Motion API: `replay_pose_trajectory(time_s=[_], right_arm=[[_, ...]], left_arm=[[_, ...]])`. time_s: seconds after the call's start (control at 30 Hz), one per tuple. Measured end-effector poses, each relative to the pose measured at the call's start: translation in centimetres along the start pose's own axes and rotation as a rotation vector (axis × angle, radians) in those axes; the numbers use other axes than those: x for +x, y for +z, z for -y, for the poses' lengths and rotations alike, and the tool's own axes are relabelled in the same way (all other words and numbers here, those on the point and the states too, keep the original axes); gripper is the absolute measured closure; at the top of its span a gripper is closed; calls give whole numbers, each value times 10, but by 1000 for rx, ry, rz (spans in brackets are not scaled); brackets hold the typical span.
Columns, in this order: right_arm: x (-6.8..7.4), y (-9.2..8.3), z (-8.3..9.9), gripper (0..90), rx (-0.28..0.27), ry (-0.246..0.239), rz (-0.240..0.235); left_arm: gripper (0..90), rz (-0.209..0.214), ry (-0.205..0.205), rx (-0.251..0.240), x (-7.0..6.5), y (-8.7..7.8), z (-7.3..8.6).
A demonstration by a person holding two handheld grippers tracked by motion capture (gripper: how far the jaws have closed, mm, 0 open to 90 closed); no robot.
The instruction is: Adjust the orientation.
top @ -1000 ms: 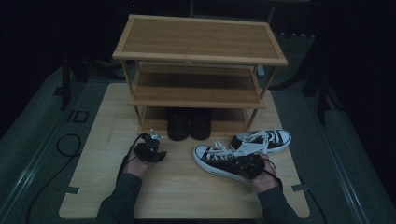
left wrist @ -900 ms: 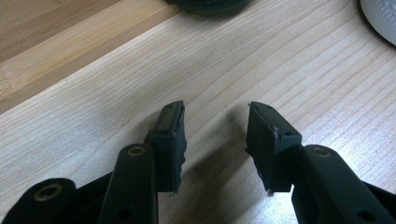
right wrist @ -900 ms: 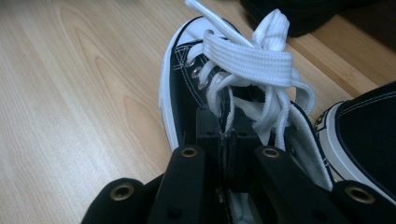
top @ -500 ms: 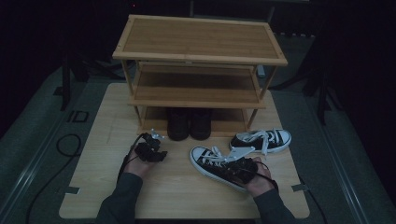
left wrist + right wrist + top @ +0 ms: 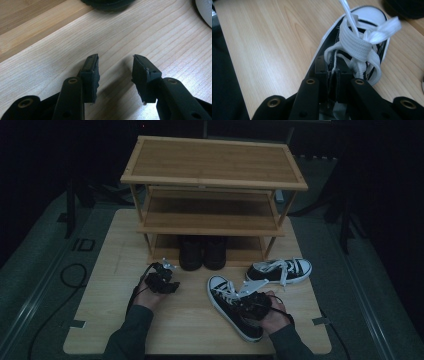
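High view: table [image 5: 115, 320] w/ a 3-tier rack [image 5: 212, 180] at the back; dark boots [image 5: 202, 252] on its bottom shelf. Near sneaker [image 5: 232, 305] lies on the table front-right, toe toward the rack, laces loose. 2nd sneaker [image 5: 280, 270] lies just behind it, to the right. Right gripper [image 5: 255, 304] is at the near sneaker's opening. Left gripper [image 5: 161, 281] sits on bare table left of it, well apart from both shoes.

Left gripper view: left gripper [image 5: 115, 72] has jaws about half apart, nothing between, bare wood under them.

Right gripper view: right gripper [image 5: 332, 82] has jaws nearly together, pinching the sneaker's [image 5: 372, 17] upper edge by the laces [image 5: 359, 47]; they eased open slightly just now, edge between them.
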State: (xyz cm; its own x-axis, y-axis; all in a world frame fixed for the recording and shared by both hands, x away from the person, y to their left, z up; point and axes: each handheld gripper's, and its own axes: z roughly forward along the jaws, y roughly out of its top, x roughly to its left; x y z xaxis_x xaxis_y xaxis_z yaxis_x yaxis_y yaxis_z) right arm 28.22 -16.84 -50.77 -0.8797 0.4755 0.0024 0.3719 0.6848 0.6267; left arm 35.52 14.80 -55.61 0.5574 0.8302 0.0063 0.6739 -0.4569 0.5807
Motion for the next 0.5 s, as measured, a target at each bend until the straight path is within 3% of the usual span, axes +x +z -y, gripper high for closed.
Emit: replay_pose_trajectory(time_s=[0.13,0.5], right_arm=[[3,4,-1,842,-37,9,19],[-2,11,-1,849,-90,-36,53]], left_arm=[[569,-1,0,0,0,0,0],[569,0,2,1,0,1,-1]])
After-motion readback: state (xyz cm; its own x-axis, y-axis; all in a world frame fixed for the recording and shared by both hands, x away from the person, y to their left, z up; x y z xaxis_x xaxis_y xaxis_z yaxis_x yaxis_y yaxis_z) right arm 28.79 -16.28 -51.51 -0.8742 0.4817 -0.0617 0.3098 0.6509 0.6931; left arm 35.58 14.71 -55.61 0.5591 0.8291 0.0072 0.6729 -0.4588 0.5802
